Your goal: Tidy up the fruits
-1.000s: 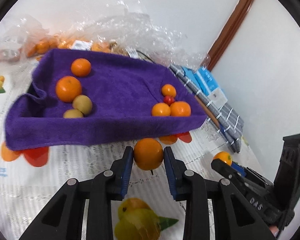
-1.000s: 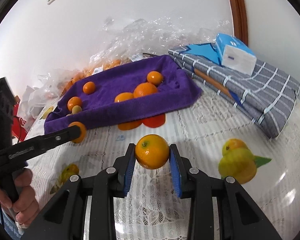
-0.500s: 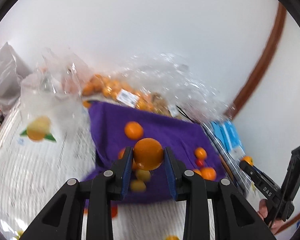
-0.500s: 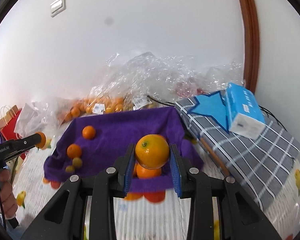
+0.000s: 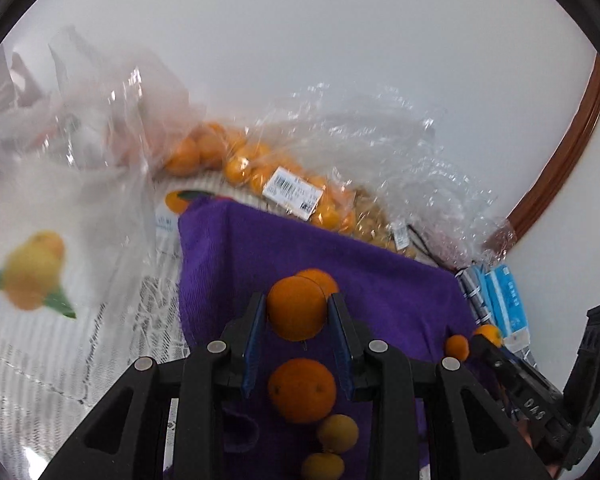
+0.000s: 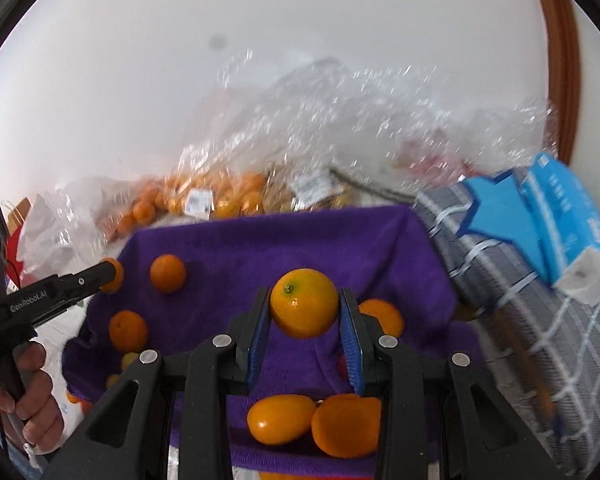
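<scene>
Since a second ago, when it hung over the tablecloth, my left gripper (image 5: 297,316) has carried its orange (image 5: 296,308) over the purple towel-lined tray (image 5: 400,280) at frame centre, jaws clamped. Through the right wrist, my right gripper (image 6: 304,320) likewise pinches its orange (image 6: 303,303) above the tray; I judge both ready to release.
</scene>
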